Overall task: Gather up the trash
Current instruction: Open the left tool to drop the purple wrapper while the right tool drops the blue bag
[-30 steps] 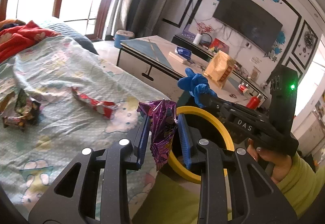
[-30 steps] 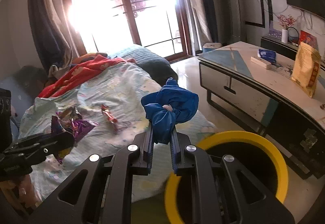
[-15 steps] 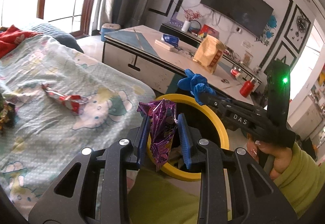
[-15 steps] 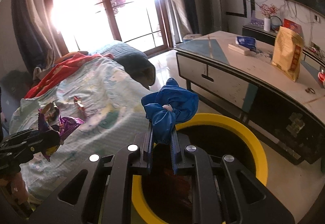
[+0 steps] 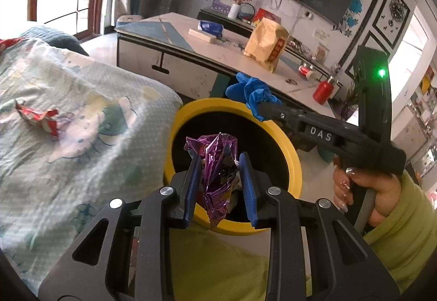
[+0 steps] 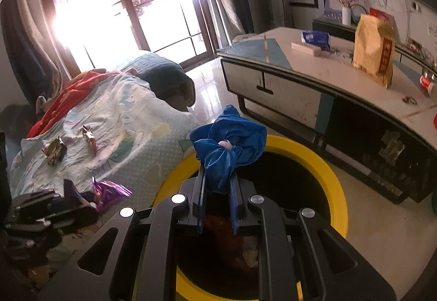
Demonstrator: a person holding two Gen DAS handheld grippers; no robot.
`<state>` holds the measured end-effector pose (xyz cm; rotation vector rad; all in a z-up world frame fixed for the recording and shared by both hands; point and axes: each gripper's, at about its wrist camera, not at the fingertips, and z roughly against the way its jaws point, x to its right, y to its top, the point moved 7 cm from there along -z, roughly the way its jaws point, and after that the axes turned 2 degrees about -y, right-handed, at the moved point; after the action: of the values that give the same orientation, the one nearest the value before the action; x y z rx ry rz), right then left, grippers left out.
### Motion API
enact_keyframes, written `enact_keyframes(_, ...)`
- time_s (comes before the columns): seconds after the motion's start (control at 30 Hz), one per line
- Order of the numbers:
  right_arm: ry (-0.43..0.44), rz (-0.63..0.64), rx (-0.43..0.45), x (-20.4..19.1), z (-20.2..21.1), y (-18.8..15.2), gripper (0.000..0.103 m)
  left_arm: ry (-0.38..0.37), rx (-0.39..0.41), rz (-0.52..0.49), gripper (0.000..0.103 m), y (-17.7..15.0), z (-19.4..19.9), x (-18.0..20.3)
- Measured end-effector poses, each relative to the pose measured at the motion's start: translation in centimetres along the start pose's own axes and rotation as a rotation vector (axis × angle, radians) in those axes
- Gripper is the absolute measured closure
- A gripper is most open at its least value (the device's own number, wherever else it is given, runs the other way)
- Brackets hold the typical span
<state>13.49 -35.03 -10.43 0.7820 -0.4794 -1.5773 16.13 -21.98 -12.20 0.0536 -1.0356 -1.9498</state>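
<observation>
The left gripper [image 5: 220,186] is clamped on a crumpled purple foil wrapper [image 5: 217,170], pinched between its blue fingers [image 5: 191,191] so that the wrapper stands up above them and hangs down below. The gripper points down at the dark mouth of a round yellow-rimmed bin [image 5: 293,161], which puts the wrapper over the opening, seemingly ready to be dropped in.

The right gripper [image 6: 217,197] is closed tight on a bunched blue plastic bag [image 6: 229,148], which balloons out above the narrow gap between its fingers. It too is held over the yellow-rimmed bin [image 6: 325,164], near the rim on the bed side. Some trash, reddish and pale, already lies at the bottom. In the left view the right gripper's black body carries the white letters "DAS", with a green light glowing above it; a hand [image 5: 366,191] in a lime green sleeve holds its handle.

Beside the bin is a bed with a pale cartoon-print cover [image 5: 82,121]. More trash waits there: a red wrapper [image 5: 41,118] and, farther back, a dark crinkled wrapper [image 6: 54,149].

Beyond the bin stands a low white bench [image 6: 327,69] with a yellow paper bag [image 6: 374,52]; its red label has writing too small to read.
</observation>
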Motion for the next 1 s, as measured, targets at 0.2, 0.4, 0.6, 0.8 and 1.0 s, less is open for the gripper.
enact_keyframes(0.2,-0.003,-0.039,-0.035,1.3,-0.6,-0.5,0.087,-0.016,-0.052,-0.009,0.081,-0.8,-2.2,0.7)
enact_keyframes(0.4,-0.005,-0.074,-0.060,2.4,-1.0,-0.8,0.086,-0.023,-0.080,-0.027,0.080,-1.0,-4.0,1.3)
enact_keyframes(0.6,-0.015,-0.090,-0.063,3.0,-1.1,-0.8,0.077,-0.004,-0.096,-0.066,0.076,-0.9,-5.0,2.0)
enact_keyframes(0.8,-0.048,-0.099,-0.030,3.9,-0.6,-0.4,0.061,0.011,-0.063,-0.077,0.041,-0.1,-4.6,2.4)
enact_keyframes(1.0,-0.066,-0.102,0.007,4.0,0.1,0.1,0.051,0.020,-0.014,-0.048,0.011,0.5,-3.2,1.9)
